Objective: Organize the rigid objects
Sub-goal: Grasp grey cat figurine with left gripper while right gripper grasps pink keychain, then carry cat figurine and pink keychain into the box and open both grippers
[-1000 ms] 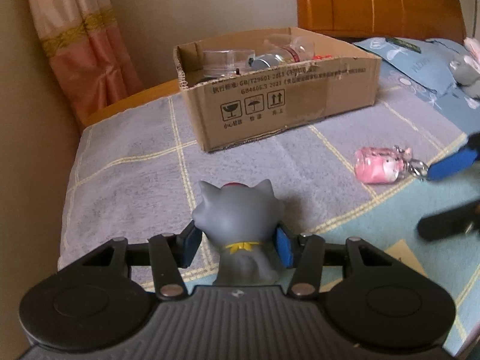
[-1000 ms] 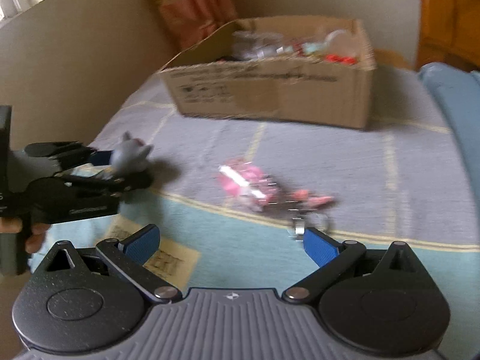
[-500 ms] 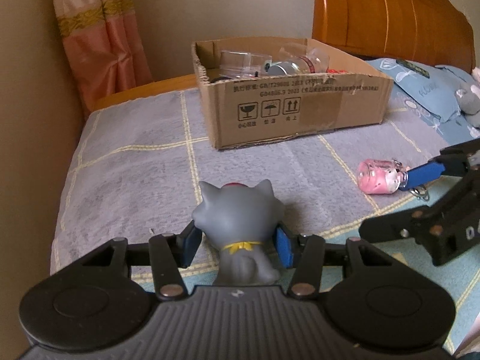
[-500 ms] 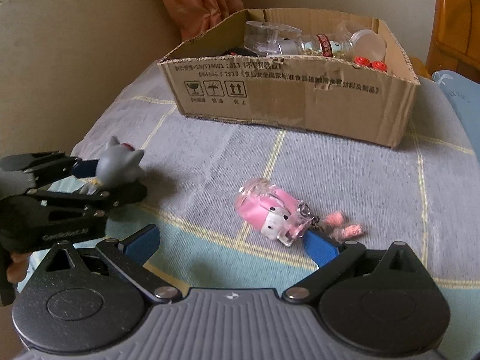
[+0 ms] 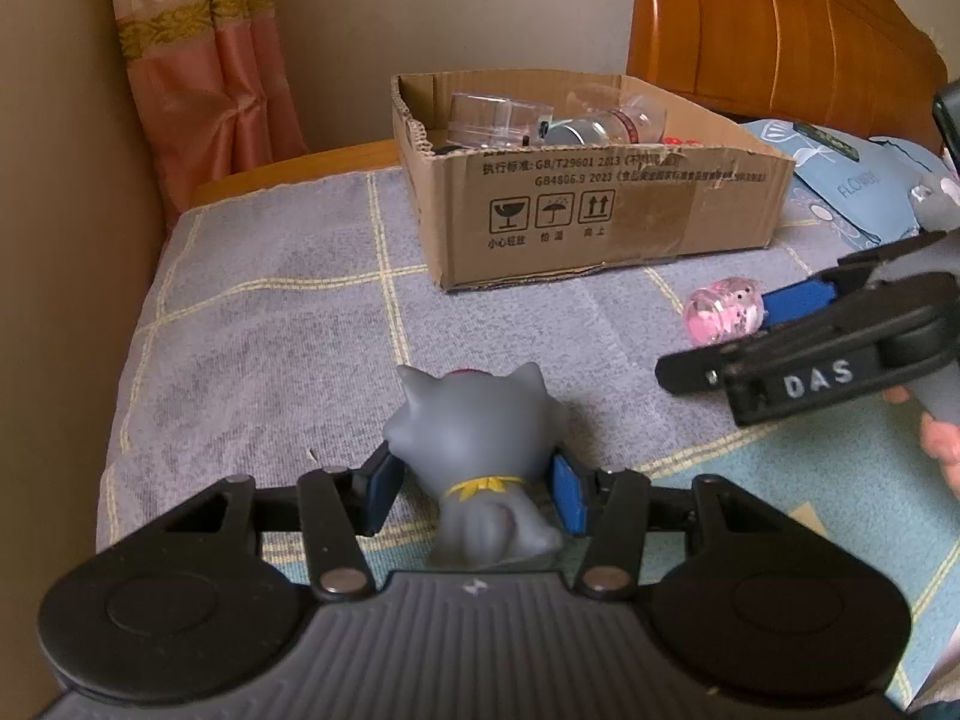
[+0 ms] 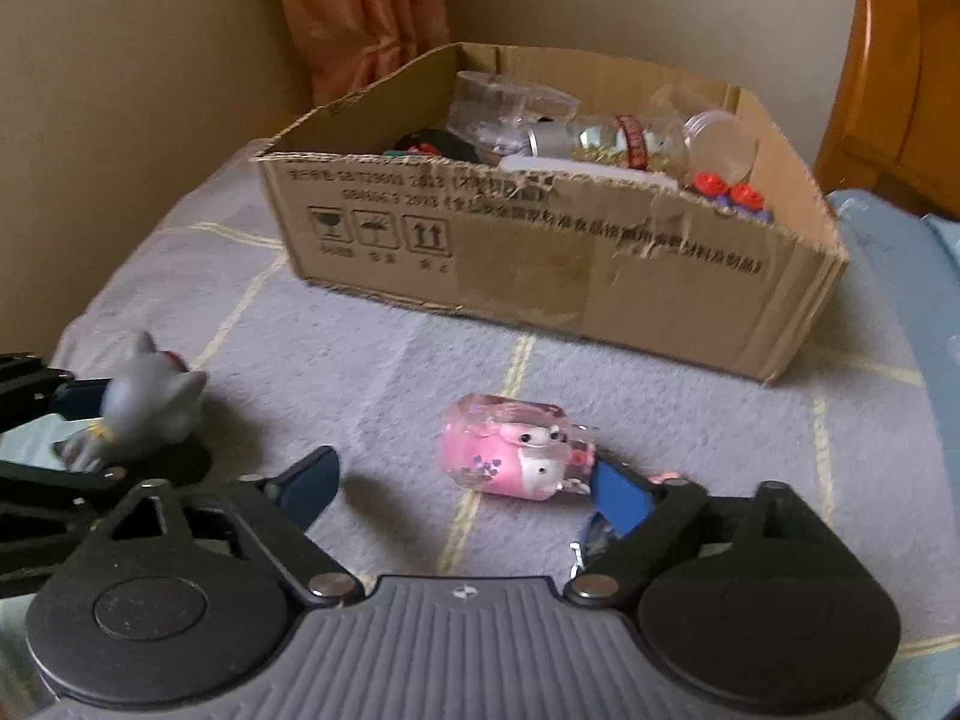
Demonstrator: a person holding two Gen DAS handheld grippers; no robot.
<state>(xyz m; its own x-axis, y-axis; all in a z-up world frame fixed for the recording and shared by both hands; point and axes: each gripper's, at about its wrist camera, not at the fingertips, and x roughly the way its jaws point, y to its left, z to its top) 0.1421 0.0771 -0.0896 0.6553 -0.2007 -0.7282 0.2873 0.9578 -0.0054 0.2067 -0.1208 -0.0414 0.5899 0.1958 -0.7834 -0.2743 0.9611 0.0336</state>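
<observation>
While my left tongs (image 5: 474,483) clench the grey cat figure (image 5: 480,462), my right tongs (image 6: 465,483) gape; the pink charm (image 6: 510,456) lies between them, touching the right pad (image 6: 621,495).

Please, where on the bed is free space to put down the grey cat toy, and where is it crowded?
Free: the grey blanket between the wall, the cardboard box and the grey cat toy held in the left claw. Crowded: the box itself, and the right side, where the open right claw reaches the pink keychain charm.
</observation>
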